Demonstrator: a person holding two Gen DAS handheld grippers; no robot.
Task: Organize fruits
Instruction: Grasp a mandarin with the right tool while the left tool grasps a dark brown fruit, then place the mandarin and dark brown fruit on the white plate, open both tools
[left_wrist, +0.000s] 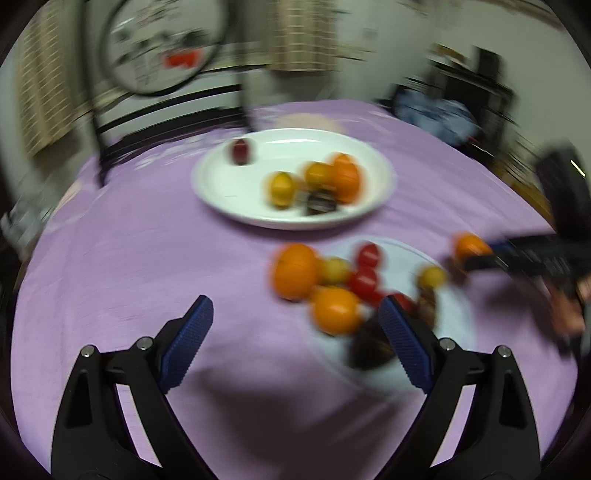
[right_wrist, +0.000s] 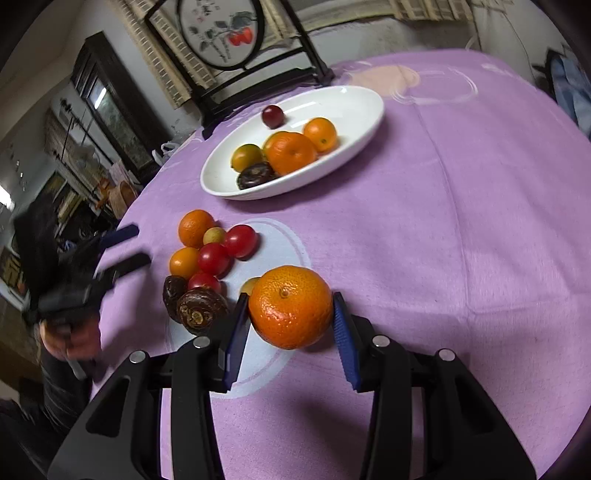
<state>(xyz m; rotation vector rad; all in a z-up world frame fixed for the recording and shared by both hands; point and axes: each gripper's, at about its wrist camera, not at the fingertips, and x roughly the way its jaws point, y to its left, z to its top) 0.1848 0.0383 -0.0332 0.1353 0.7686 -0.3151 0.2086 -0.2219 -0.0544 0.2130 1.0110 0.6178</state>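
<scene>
My right gripper (right_wrist: 290, 300) is shut on a large orange tangerine (right_wrist: 291, 308), held just above the purple cloth. To its left lies a loose pile: a tangerine (right_wrist: 194, 228), red cherry tomatoes (right_wrist: 240, 240), a small orange (right_wrist: 183, 262) and dark brown fruits (right_wrist: 201, 311). Further back, a white plate (right_wrist: 351, 107) holds a tangerine (right_wrist: 291, 152), small oranges, a dark red fruit (right_wrist: 272, 116) and a brown one. In the blurred left wrist view my left gripper (left_wrist: 295, 310) stands open in front of the pile (left_wrist: 295, 271), with nothing between its pads. The plate (left_wrist: 229, 188) is behind.
A purple cloth (right_wrist: 461, 221) covers the round table. A dark chair with a round painted panel (right_wrist: 221, 33) stands behind the plate. A hand (right_wrist: 70, 336) holds the left gripper (right_wrist: 129, 247) at the table's left edge. Furniture lines the far left.
</scene>
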